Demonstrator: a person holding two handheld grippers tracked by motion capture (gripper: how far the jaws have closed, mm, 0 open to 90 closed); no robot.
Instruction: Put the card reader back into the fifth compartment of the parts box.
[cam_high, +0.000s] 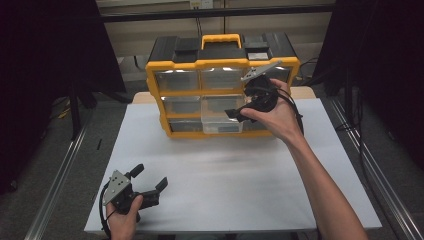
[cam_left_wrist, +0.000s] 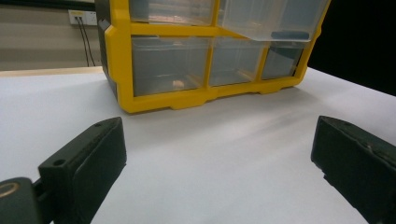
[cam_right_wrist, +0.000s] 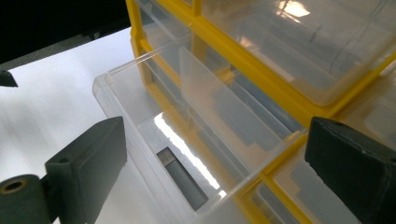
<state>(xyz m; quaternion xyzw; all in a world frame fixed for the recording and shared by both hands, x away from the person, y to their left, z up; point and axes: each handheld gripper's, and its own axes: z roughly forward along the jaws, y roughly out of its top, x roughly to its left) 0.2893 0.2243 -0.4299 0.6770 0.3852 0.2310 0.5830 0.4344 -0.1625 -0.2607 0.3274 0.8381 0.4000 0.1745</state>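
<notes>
High view: a yellow plastic organizer with a black top and clear drawers stands at the far edge of the white table. One clear drawer in its middle column is pulled out. The right gripper, held in a raised hand with the forearm reaching forward, hovers just over that drawer, jaws spread wide and gripping nothing. In the right gripper view, a small dark grey rectangular stick with a silvery end lies flat on the drawer's smooth see-through floor. The left gripper rests low near the table's front left corner, jaws apart and empty, pointing toward the organizer.
</notes>
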